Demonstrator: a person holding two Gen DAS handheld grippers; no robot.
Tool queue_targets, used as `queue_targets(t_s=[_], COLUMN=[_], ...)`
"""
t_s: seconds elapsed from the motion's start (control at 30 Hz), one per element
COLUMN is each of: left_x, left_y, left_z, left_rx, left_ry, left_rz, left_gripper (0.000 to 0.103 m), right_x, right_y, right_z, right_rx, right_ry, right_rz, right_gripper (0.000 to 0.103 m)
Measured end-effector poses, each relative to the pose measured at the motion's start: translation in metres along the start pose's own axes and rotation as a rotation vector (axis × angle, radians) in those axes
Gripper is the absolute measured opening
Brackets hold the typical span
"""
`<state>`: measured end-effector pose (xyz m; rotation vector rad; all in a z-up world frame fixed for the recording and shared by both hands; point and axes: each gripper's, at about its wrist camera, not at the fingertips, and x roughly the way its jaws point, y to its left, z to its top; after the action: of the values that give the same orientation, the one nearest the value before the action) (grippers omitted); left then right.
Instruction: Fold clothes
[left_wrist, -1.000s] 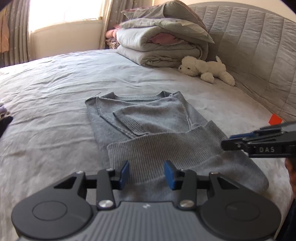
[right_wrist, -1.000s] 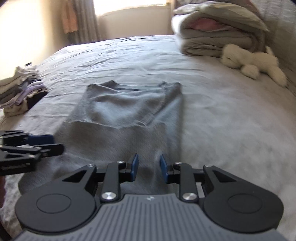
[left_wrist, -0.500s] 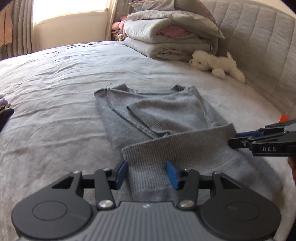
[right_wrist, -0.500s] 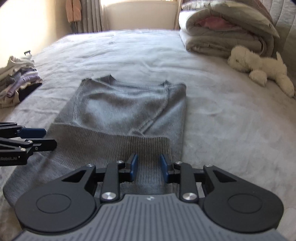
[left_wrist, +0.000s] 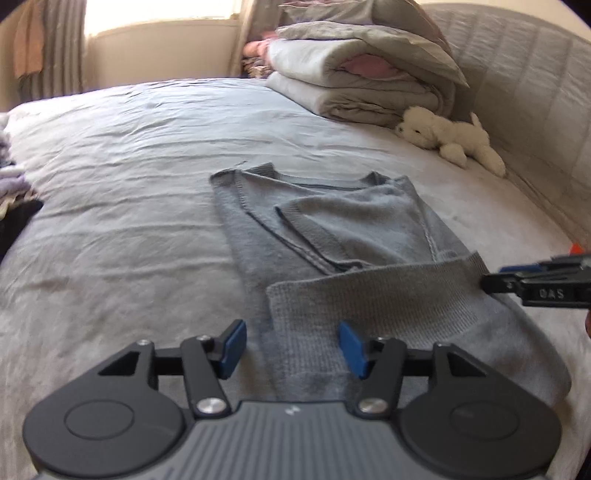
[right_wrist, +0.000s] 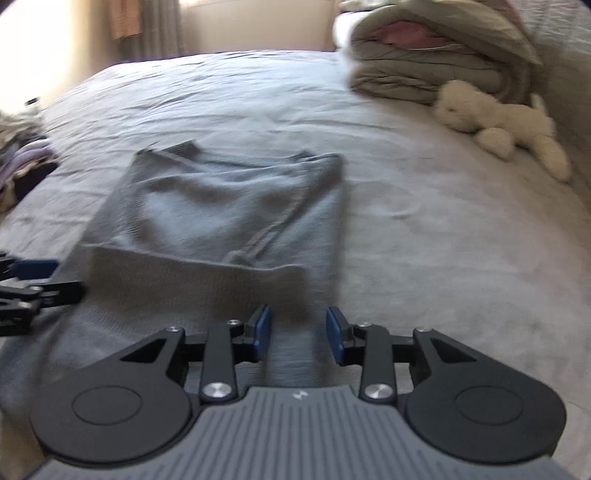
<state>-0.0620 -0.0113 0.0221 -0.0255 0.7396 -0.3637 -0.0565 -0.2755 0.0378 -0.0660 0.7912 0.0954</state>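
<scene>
- A grey knitted sweater (left_wrist: 332, 236) lies flat on the grey bed (left_wrist: 129, 184), roughly in the middle, neckline toward the far side
- Its sleeves are folded in across the chest, and the ribbed bottom hem (left_wrist: 369, 295) is turned up over the lower body in a band running across the sweater
- The left gripper (left_wrist: 291, 345) sits low at the near left corner of that turned-up band; its blue pads (left_wrist: 232, 345) stand fairly wide apart and have just been opening, with the edge of the band lying between them but neither pad pressing on it
- The right gripper (right_wrist: 297, 334) sits at the near right side of the sweater; its blue pads (right_wrist: 261, 332) stand narrower than the left pair, have also just been opening, and a strip of the knit shows in the gap without being pinched
- In the left view the right gripper's fingers (left_wrist: 535, 284) reach in from the right edge, just beside the right end of the band
- A folded grey duvet (left_wrist: 365, 88) is stacked at the far side by the padded headboard (left_wrist: 524, 92), with a white plush toy (left_wrist: 450, 140) lying just in front of it
- A pile of folded clothes (right_wrist: 22, 162) lies at the left edge of the bed, well apart from the sweater
</scene>
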Motion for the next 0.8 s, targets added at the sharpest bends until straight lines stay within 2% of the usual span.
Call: queue_targets(t_s=[0.23, 0.33, 0.43, 0.53, 0.6, 0.73, 0.8], left_x=[-0.011, -0.007, -0.003, -0.014, -0.02, -0.02, -0.015], left_y=[-0.002, -0.008, -0.008, -0.002, -0.005, -0.017, -0.025], left_z=[-0.002, -0.007, -0.009, -0.006, -0.008, -0.017, -0.023], left_rx=[0.005, 0.035, 0.044, -0.009, 0.007, 0.055, 0.091], left_ry=[-0.051, -0.028, -0.012, -0.03, -0.048, -0.027, -0.001], left_rz=[0.003, 0.008, 0.022, 0.007, -0.007, -0.024, -0.011], left_gripper=[0.057, 0.057, 0.058, 0.057, 0.058, 0.058, 0.058], right_x=[-0.017, -0.01, -0.003, -0.011, -0.019, -0.02, -0.013], right_y=[0.004, 0.01, 0.008, 0.007, 0.008, 0.016, 0.018], right_z=[-0.009, -0.012, -0.012, -0.01, -0.011, -0.019, -0.021], right_rx=[-0.017, -0.034, -0.023, -0.011, -0.018, -0.047, -0.056], right_ry=[-0.06, -0.008, 0.016, -0.04, -0.07, -0.036, -0.003], right_rz=[0.056, 0.072, 0.045, 0.031, 0.054, 0.095, 0.079], right_gripper=[0.036, 0.037, 0.044, 0.044, 0.044, 0.044, 0.044])
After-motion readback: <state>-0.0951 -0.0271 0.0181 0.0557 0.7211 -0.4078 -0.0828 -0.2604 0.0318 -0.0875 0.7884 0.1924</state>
